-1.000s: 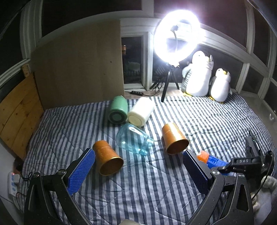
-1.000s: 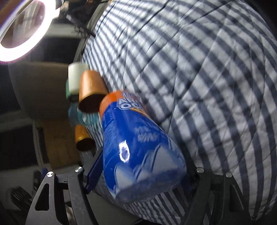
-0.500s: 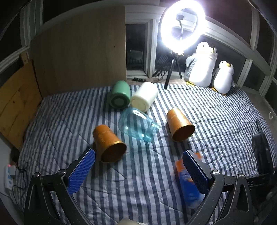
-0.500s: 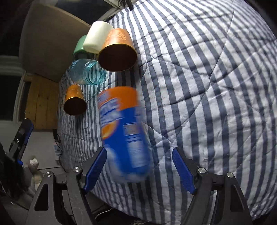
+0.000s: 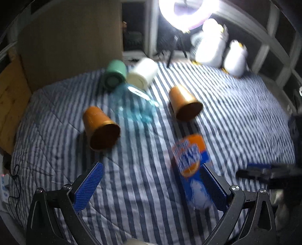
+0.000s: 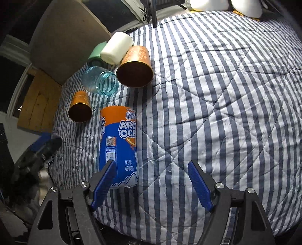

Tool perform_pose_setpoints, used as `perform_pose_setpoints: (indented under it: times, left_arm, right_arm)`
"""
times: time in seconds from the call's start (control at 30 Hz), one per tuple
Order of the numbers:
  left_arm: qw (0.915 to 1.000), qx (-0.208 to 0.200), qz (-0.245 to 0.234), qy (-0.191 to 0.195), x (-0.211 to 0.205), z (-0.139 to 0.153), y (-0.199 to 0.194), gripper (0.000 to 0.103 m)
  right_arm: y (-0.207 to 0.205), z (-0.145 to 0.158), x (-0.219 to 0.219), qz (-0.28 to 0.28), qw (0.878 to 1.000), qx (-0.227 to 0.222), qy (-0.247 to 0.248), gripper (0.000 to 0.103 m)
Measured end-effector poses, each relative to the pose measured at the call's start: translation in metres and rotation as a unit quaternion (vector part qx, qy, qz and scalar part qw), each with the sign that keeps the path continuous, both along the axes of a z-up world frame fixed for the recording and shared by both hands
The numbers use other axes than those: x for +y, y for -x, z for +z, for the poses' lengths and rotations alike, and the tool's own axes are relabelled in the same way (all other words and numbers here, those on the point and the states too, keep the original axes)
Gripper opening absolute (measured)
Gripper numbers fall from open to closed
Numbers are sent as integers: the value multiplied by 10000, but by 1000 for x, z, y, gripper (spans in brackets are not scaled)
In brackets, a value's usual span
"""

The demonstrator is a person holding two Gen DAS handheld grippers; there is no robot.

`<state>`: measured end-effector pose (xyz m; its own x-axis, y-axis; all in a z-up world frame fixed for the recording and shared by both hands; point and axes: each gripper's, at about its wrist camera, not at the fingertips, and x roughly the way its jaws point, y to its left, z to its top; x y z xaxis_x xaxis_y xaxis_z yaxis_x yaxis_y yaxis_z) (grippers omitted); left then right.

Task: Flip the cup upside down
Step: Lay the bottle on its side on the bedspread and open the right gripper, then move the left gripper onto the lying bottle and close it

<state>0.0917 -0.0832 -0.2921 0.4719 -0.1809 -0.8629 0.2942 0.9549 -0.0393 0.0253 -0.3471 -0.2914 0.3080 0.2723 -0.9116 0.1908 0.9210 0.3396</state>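
Several cups lie on their sides on the striped quilt [image 6: 226, 94]. Two are copper: the nearer one [image 5: 100, 128] and the other [image 5: 184, 104], also seen as the big copper cup [image 6: 135, 67] and the small copper cup [image 6: 80, 107]. Behind them lie a blue glass jar [image 6: 100, 81], a white cup [image 6: 116, 47] and a green cup [image 6: 95, 54]. A blue-and-orange drink container [image 6: 119, 143] rests free on the quilt beside the left finger of my right gripper [image 6: 152, 165], which is open. My left gripper [image 5: 151, 169] is open too, with the container [image 5: 192, 165] by its right finger.
A ring light [image 5: 188, 13] on a tripod and two plush penguins [image 5: 211, 43] stand past the far edge of the bed. A wooden board [image 5: 11, 98] lines the left side. The left gripper [image 6: 43, 145] shows off the bed's left edge.
My right gripper was shut on the blue-and-orange container a second ago; it has opened, turned level, and the container now rests on the quilt. The left view shifted closer to the cups.
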Motion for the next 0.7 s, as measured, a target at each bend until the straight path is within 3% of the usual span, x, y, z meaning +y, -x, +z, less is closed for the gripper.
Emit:
perform_pose_setpoints:
  times: [0.17, 0.27, 0.43, 0.63, 0.7]
  left_arm:
    - [9960, 345, -727, -376, -19, -20, 13, 102]
    - [9930, 679, -910, -323, -28, -25, 12, 102]
    - [9919, 1120, -602, 3, -42, -29, 2, 102]
    - [9925, 1162, -372, -79, -55, -31, 4, 102]
    - [9929, 1180, -159, 81, -55, -29, 3, 102]
  right_arm:
    - [6, 0, -13, -59, 10000, 18, -41, 75]
    - [11, -1, -20, -101, 9999, 8, -52, 75]
    - [17, 2, -31, -118, 9999, -87, -82, 75]
    - [24, 18, -52, 43, 9996, -255, 115, 75]
    - [22, 26, -56, 279, 9988, -339, 239, 75]
